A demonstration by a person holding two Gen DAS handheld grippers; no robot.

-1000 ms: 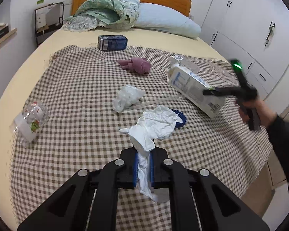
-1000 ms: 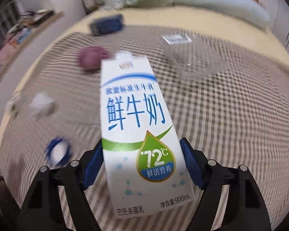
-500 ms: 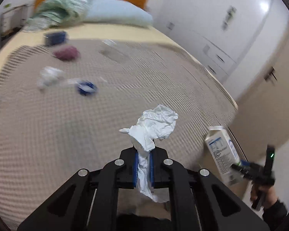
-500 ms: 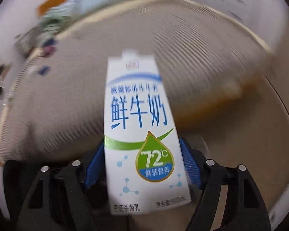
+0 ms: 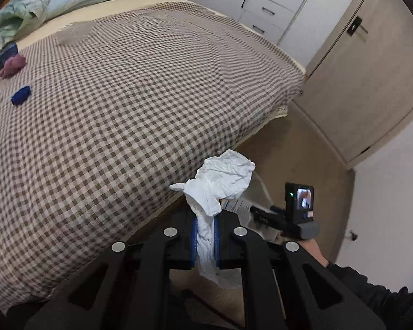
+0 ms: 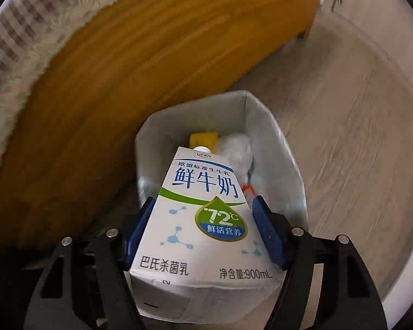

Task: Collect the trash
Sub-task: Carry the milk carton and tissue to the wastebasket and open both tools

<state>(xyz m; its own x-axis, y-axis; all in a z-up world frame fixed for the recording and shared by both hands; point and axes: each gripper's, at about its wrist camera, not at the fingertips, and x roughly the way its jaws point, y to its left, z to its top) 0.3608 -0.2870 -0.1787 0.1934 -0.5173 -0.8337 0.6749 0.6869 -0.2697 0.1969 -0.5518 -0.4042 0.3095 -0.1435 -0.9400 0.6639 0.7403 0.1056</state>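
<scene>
Both hands swung off the bed top since 1 s ago, now over the floor by the bed's corner. Right gripper (image 6: pixel 203 233) points steeply down w/ the milk carton (image 6: pixel 203 220) between its blue pads; jaws have just been closing a bit, pads pressing both carton sides, so it's gripped. Carton's spout end hangs over the white bin (image 6: pixel 286 165), which sits on the floor beside the bed's wood side; yellow item (image 6: pixel 203 138) & white crumpled stuff (image 6: pixel 238 148) already inside. Left gripper (image 5: pixel 205 240) is clamped tight on a white tissue (image 5: pixel 220 181), wad sticking up past the fingertips, above the bed edge. Checked blanket (image 5: pixel 124 96) has a blue scrap (image 5: pixel 20 96), purple lump (image 5: pixel 12 66) & small dark box (image 5: pixel 4 55) lying on it, far left.
</scene>
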